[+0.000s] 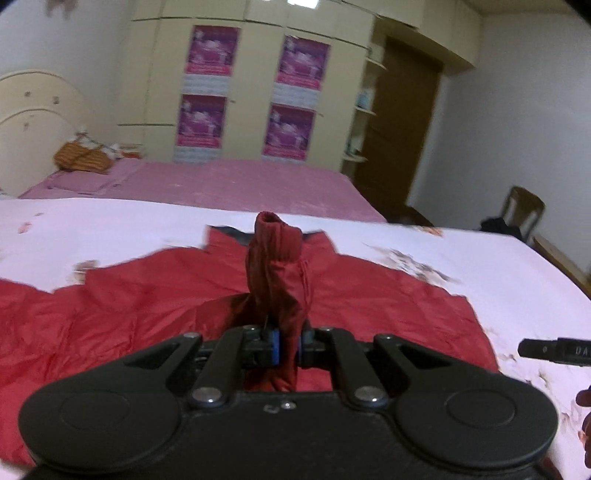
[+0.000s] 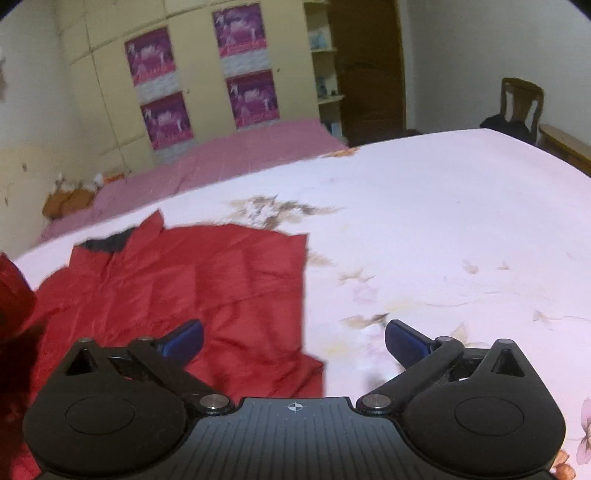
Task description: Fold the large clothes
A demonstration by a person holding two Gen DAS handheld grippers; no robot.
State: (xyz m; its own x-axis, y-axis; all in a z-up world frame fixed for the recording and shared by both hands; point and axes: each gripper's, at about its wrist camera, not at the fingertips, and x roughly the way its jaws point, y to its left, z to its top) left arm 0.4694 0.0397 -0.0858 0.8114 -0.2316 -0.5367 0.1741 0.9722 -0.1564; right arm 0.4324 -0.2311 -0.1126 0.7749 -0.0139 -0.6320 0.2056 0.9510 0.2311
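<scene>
- Red jacket [image 1: 110, 314] lies spread across the white floral bedsheet [image 1: 498, 266] that covers the bed in front of you; its thin, shiny fabric is creased all over, and a dark collar lining [image 2: 107, 242] shows at the edge nearest the wardrobe.
- Writing you can read: only the pale letters "DA" on the black bar [image 1: 554, 350] at the right edge of your left wrist view; the rest of that mark is cut off.
- The four purple posters [image 1: 212, 48] on the cream wardrobe [image 1: 255, 22] carry print below their pictures, but it is too blurred to read.
- Your left gripper [image 1: 288, 347] has its blue pads [image 1: 275, 347] pressed together on a bunched sleeve [image 1: 277, 258] of the jacket, whose ribbed cuff stands up above the spread fabric.
- Your right gripper [image 2: 293, 341] has its blue fingertips [image 2: 184, 338] spread wide with nothing between them; one fingertip hangs over the jacket's edge, the other over bare sheet just beside it.
- Behind the jacket, past the sheet's far edge, lies a pink bed cover [image 1: 240, 181], then the wardrobe.
- A wooden chair [image 2: 521, 99] stands well apart from the jacket, beyond the sheet's far corner.
</scene>
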